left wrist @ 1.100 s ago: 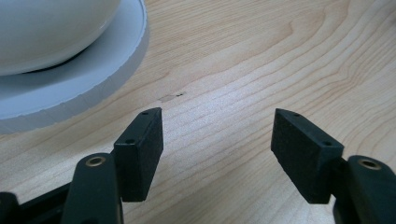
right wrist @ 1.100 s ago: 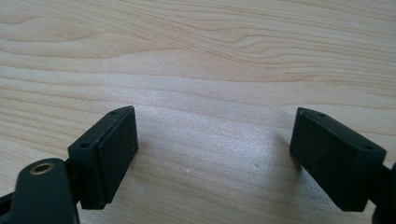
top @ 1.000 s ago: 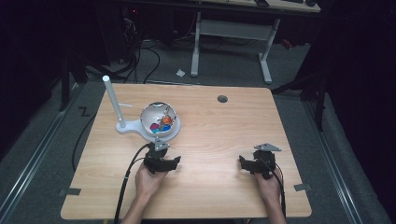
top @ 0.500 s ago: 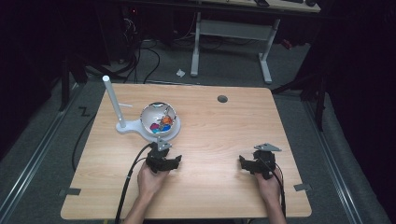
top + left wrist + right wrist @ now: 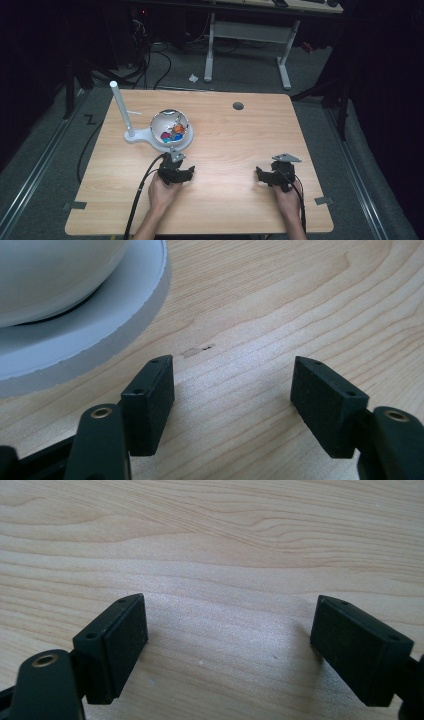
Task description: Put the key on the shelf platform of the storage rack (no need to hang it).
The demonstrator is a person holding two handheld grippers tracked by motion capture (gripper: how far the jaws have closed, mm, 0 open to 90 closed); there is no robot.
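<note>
White bowl (image 5: pixel 171 126) just beyond the left tongs (image 5: pixel 181 172), both tongs released, right tongs (image 5: pixel 266 176) idle; best approached slowly, rim centred between jaws.

No writing, label, brand or number can be read anywhere.

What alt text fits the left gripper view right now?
The left gripper has its black fingers open over bare wooden table, with nothing between them. At upper left sit the white base and the white bowl on it.
</note>
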